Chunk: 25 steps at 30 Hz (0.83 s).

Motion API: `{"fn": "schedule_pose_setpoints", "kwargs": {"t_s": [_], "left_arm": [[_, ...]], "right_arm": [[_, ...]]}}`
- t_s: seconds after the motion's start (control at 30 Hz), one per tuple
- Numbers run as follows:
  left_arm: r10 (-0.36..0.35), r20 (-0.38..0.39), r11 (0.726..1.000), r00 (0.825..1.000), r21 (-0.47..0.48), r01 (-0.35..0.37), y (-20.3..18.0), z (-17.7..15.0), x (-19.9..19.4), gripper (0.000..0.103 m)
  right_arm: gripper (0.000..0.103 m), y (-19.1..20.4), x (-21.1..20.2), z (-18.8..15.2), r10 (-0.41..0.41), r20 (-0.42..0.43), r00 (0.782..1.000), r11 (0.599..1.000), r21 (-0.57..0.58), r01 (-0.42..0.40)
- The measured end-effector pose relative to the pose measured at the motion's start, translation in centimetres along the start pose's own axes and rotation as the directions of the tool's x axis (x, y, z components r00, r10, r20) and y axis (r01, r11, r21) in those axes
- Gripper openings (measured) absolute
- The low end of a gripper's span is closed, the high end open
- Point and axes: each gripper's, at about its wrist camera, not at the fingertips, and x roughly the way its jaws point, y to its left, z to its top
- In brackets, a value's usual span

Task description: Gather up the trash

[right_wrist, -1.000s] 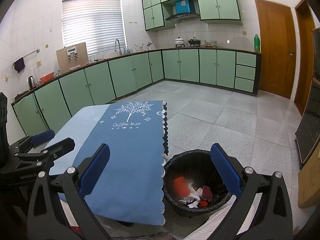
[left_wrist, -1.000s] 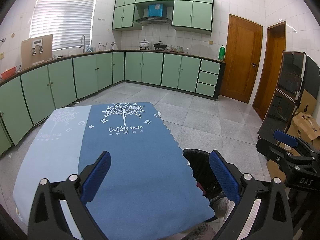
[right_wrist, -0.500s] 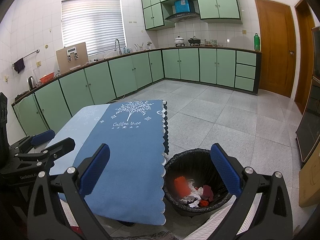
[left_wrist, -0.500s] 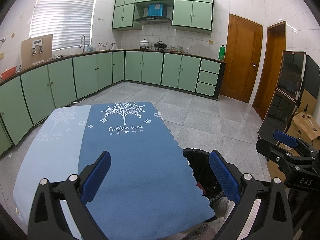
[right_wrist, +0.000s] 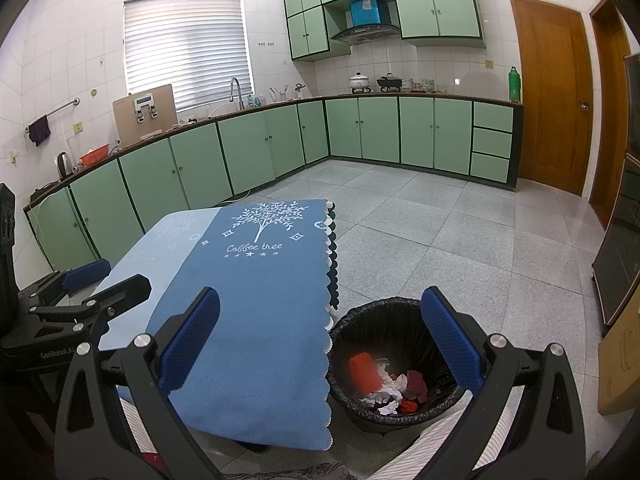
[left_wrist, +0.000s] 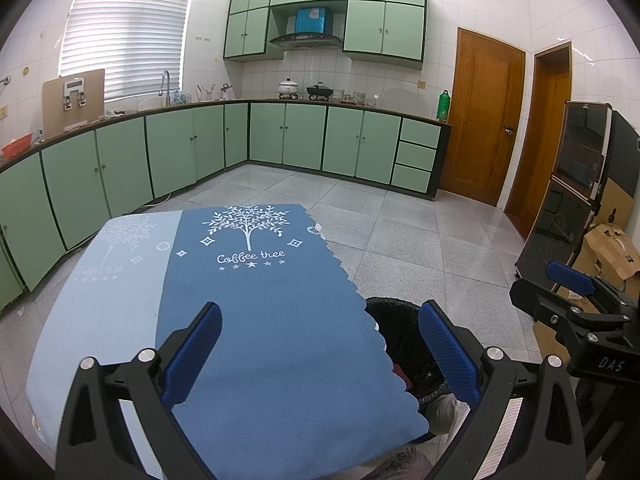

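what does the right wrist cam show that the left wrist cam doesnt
Only the right wrist view looks down into the bin, showing the crumpled red and white trash inside, plus a dark cloth on a wall rail. Only the left wrist view shows the cardboard box and the dark cabinet on the right. Both show the blue tablecloth, the green cupboards, the wooden door, and the left gripper and right gripper open and holding nothing.

Your way along the counter top lies open. The bin stands just beside its scalloped edge, mouth uncovered; bare floor stretches beyond to the cabinets.
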Motion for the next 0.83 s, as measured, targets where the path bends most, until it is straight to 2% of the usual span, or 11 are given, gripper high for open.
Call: {"fn": "schedule_pose_setpoints", "kwargs": {"t_s": [0.83], "left_arm": [[-0.001,-0.008,1.0,1.0,-0.007,0.001,0.21,-0.07,0.23,0.097]], "right_arm": [[0.098,-0.21,0.42,-0.52,0.002,-0.01,1.0,1.0,0.006,-0.001]]}}
